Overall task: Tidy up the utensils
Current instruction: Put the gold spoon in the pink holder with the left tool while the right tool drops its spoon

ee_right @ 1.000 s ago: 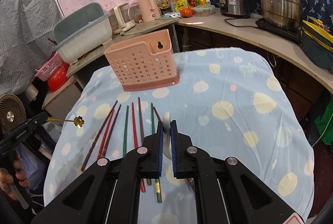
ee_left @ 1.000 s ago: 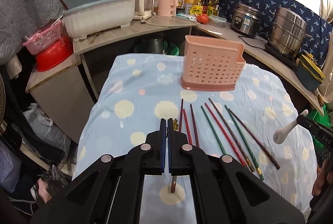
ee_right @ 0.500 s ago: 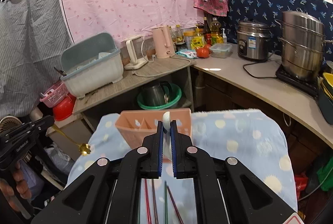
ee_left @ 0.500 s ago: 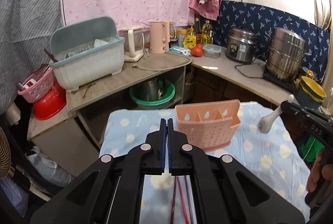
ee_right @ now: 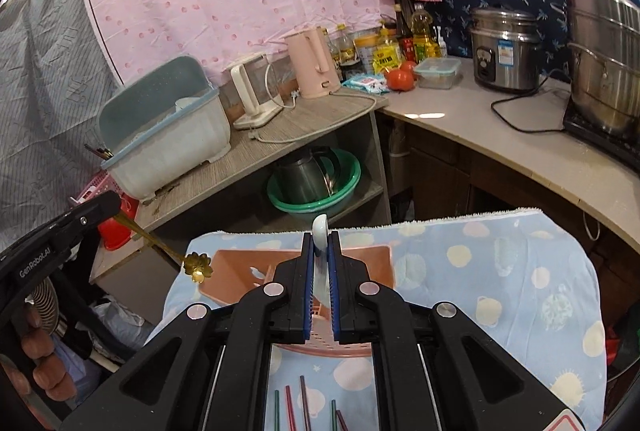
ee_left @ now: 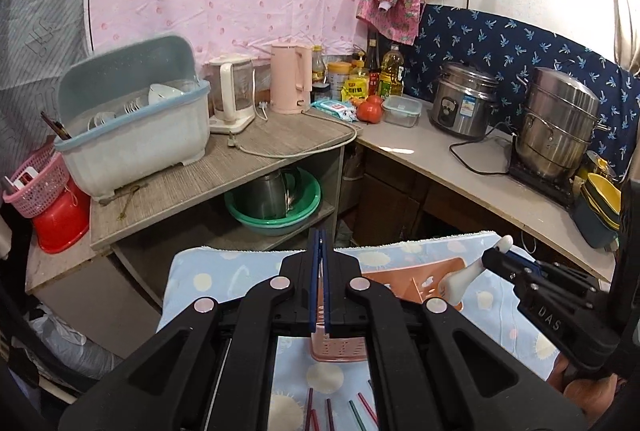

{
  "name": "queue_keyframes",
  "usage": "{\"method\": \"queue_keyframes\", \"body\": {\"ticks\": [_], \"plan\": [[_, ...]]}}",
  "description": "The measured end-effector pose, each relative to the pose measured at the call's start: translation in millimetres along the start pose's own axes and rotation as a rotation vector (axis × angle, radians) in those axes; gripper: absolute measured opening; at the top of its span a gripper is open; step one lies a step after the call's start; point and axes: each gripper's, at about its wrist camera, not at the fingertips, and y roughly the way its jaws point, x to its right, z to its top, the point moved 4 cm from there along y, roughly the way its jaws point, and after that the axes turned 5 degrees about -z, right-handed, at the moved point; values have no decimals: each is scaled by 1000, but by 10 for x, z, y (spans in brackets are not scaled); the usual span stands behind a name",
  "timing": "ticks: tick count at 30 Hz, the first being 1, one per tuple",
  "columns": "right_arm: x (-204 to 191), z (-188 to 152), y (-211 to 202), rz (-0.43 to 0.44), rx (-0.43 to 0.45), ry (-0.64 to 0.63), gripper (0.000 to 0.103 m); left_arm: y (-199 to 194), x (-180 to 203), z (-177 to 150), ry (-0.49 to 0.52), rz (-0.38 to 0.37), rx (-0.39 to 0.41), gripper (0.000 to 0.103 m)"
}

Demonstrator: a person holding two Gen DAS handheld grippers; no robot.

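The pink perforated utensil holder (ee_left: 404, 281) stands on the blue dotted tablecloth, also shown in the right wrist view (ee_right: 240, 271). My left gripper (ee_left: 319, 243) is shut on a gold flower-headed spoon (ee_right: 197, 265), which hangs over the holder's left end. My right gripper (ee_right: 321, 237) is shut on a white ceramic spoon (ee_right: 321, 227); from the left wrist view the spoon (ee_left: 460, 281) points down into the holder's right side. Several red and green chopsticks (ee_right: 294, 407) lie on the cloth in front of the holder.
Beyond the table stands a wooden shelf (ee_left: 224, 167) with a dish rack (ee_left: 132, 127) and kettles, and a green basin (ee_left: 276, 203) beneath. A counter (ee_left: 480, 171) at the right carries a rice cooker and a steel steamer pot.
Both grippers rose from low over the chopsticks and moved forward over the holder. The views tilted up toward the back wall. Both spoons now hang above the holder.
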Motion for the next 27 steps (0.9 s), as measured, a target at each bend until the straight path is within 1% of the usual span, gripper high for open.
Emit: {"method": "queue_keyframes", "body": {"ticks": [5, 8, 9, 11, 12, 13, 14, 15, 18, 27], "plan": [[54, -77, 183, -18, -29, -1, 7, 240, -14, -77, -15, -4, -35, 1], [91, -122, 235, -23, -40, 8, 9, 291, -31, -107, -24, 1, -38, 3], [98, -133, 231, -25, -36, 9, 9, 300, -36, -119, -27, 7, -37, 3], [98, -151, 198, -38, -19, 5, 11, 325, -34, -131, -30, 10, -42, 7], [90, -159, 182, -48, -13, -1, 13, 332, -39, -146, -32, 18, -45, 16], [86, -164, 165, -52, -6, -2, 20, 334, -38, -153, -31, 26, -44, 30], [104, -166, 154, -54, 0, 1, 31, 326, -41, -165, -28, 41, -39, 36], [110, -169, 136, -55, 8, 3, 33, 313, -37, -174, -25, 51, -31, 42], [98, -194, 89, -63, 18, -8, 34, 305, -37, -211, -24, 51, -33, 42], [60, -357, -62, -59, 11, -24, 34, 208, -61, -335, -33, 52, -43, 42]]}}
